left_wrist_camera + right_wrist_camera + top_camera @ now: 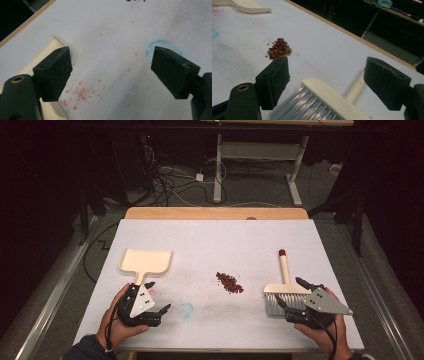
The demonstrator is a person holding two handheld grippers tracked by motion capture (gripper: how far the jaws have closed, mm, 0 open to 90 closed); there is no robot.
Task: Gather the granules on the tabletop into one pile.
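The brush (285,287) is found lying on the surface with its handle pointing away from the person, its bristle head between the released fingers of the right gripper (289,293); the left gripper (157,296) is likewise released beside the dustpan (146,262).

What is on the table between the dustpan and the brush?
A small pile of red beans lies between the dustpan and the brush, seen in the high view.

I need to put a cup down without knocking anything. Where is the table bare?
Bare: the far strip behind the dustpan and brush, and the middle stretch between dustpan and bean pile. Crowded: the near corners, with the left claw at the dustpan handle and the right claw over the brush.
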